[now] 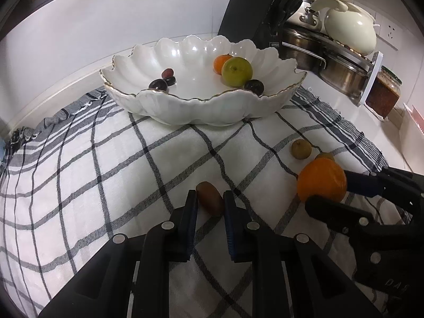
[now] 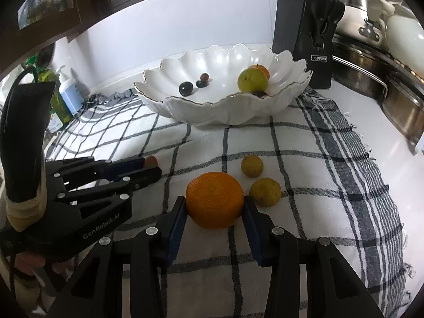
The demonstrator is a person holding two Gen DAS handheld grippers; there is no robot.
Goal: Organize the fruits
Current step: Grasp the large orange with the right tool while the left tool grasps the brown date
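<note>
In the left wrist view my left gripper point(image 1: 210, 195) is shut on a small brown oval fruit point(image 1: 210, 198) that lies on the checked cloth point(image 1: 132, 172). My right gripper point(image 2: 214, 203) is shut on a large orange point(image 2: 214, 200), its pads pressing both sides; the orange rests on the cloth. Two small yellow-green fruits point(image 2: 251, 165) point(image 2: 265, 192) lie just beyond and right of the orange. A white scalloped bowl point(image 2: 225, 111) at the far side holds a green fruit point(image 2: 251, 79), a small orange fruit point(image 1: 221, 63) and several dark round fruits point(image 2: 185, 88).
A black knife block point(image 2: 318, 39) stands behind the bowl to the right. Steel pots point(image 1: 339, 71) and a jar point(image 1: 384, 92) fill the right side of the counter. Bottles point(image 2: 66, 92) stand at the far left. A sleeve and hand point(image 2: 23, 159) hold the left gripper.
</note>
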